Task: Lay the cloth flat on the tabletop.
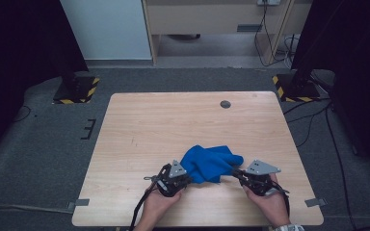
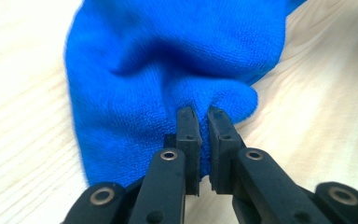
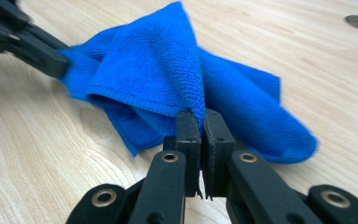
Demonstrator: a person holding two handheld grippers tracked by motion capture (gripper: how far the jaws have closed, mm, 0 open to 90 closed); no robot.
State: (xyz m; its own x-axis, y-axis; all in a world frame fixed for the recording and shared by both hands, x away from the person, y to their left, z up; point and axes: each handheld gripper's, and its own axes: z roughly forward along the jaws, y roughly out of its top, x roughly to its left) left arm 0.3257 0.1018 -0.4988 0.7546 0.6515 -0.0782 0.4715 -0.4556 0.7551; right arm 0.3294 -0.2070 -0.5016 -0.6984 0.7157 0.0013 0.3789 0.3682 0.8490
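A: Cloth (image 1: 211, 162), bright blue and bunched, is lying on the near half of the desk (image 1: 164, 125), between the two hands. What is the left side showing?

B: Left tongs (image 1: 189, 179) are sitting at the cloth's left edge. In the left gripper view the left tongs (image 2: 204, 122) are pinching a rounded fold of the fabric, their flat black pads nearly together with blue pile squeezed in the narrow slot. The arms behind them are matte black, with brass-ringed rivets.

A: And the fabric itself?

B: It is looking like terry or microfibre, a dense looped nap, soft and thick. It is humping up into a dark hollow above the pads and draping down on both sides onto the wood.

A: The wood?

B: Pale, with fine straight grain, smooth and slightly glossy. A small round grey disc (image 1: 225, 104) is sitting flush in the far part of the top.

A: Now the right side.

B: Right tongs (image 1: 235, 172) are meeting the cloth's right edge. In the right gripper view the right tongs (image 3: 201, 116) are clamping a stitched hem corner, which is standing up in a peak above the pads. The rest is trailing off in loose layered folds, one rounded lobe resting on the desk at the right.

A: Anything else there?

B: Farther off, at the upper left of that view, the other black jaws are gripping the cloth's far end.
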